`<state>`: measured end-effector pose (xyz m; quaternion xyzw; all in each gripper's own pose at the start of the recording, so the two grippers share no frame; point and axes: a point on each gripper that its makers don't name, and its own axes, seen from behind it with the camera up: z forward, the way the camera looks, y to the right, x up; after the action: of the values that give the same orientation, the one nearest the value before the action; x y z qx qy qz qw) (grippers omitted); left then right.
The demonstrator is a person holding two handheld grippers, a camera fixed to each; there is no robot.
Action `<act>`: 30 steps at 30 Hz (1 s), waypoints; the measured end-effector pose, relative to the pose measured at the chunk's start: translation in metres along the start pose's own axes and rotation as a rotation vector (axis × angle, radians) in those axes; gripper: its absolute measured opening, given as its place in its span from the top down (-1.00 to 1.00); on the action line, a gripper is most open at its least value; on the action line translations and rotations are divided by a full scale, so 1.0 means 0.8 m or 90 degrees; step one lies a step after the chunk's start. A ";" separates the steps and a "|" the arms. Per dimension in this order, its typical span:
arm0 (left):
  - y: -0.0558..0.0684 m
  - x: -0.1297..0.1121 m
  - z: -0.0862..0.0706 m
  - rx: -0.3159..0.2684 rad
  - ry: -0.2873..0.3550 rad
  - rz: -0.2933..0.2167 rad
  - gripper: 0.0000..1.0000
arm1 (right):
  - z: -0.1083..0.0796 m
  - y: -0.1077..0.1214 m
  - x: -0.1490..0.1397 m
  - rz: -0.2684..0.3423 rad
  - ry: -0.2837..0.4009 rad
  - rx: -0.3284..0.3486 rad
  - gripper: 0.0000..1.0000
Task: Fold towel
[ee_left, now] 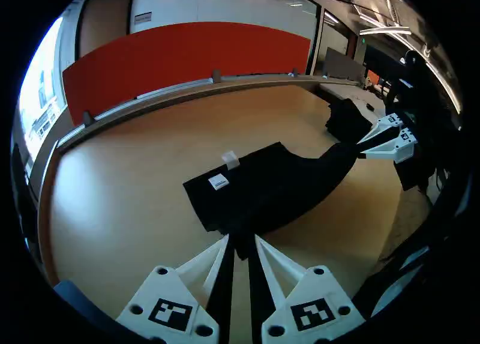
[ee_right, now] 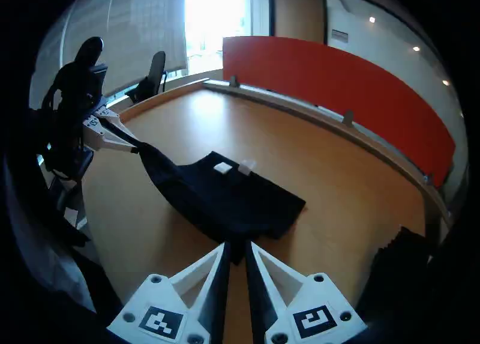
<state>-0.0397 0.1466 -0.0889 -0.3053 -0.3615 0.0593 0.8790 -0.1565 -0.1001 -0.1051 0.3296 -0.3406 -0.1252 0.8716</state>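
A black towel (ee_left: 270, 188) with two white tags (ee_left: 219, 181) lies part-spread on the wooden table (ee_left: 132, 182), one side lifted off the surface. At the bottom of the left gripper view, my left gripper (ee_left: 241, 243) is shut on the near corner of the cloth. My right gripper (ee_left: 362, 150) pinches the far lifted corner at the right. In the right gripper view, the right gripper (ee_right: 236, 247) grips the towel (ee_right: 228, 203) at the bottom, and the left gripper (ee_right: 137, 147) holds the stretched edge at upper left.
A red divider (ee_left: 186, 56) runs along the table's far edge. Another dark pile of cloth (ee_left: 348, 119) sits at the far right of the table, also seen in the right gripper view (ee_right: 402, 254). Office chairs (ee_right: 155, 74) stand beyond the table by the window.
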 end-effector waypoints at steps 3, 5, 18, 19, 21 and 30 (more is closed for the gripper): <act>0.002 0.004 -0.005 -0.002 0.004 -0.006 0.71 | -0.005 -0.002 0.003 -0.005 0.001 -0.001 0.67; 0.004 0.007 -0.009 -0.004 0.006 -0.010 0.71 | -0.009 -0.003 0.005 -0.007 0.002 -0.002 0.67; 0.010 0.007 -0.025 -0.013 0.004 -0.016 0.71 | -0.024 -0.009 0.016 -0.010 0.006 0.007 0.67; 0.011 0.006 -0.024 -0.013 0.004 -0.018 0.71 | -0.024 -0.009 0.016 -0.010 0.006 0.007 0.67; 0.011 0.006 -0.024 -0.013 0.005 -0.020 0.71 | -0.023 -0.009 0.016 -0.011 0.005 0.007 0.67; 0.009 0.005 -0.018 -0.016 0.002 -0.025 0.71 | -0.019 -0.008 0.011 -0.016 -0.004 0.009 0.67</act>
<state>-0.0263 0.1469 -0.0985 -0.3094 -0.3668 0.0373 0.8765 -0.1400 -0.1014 -0.1134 0.3397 -0.3399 -0.1349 0.8665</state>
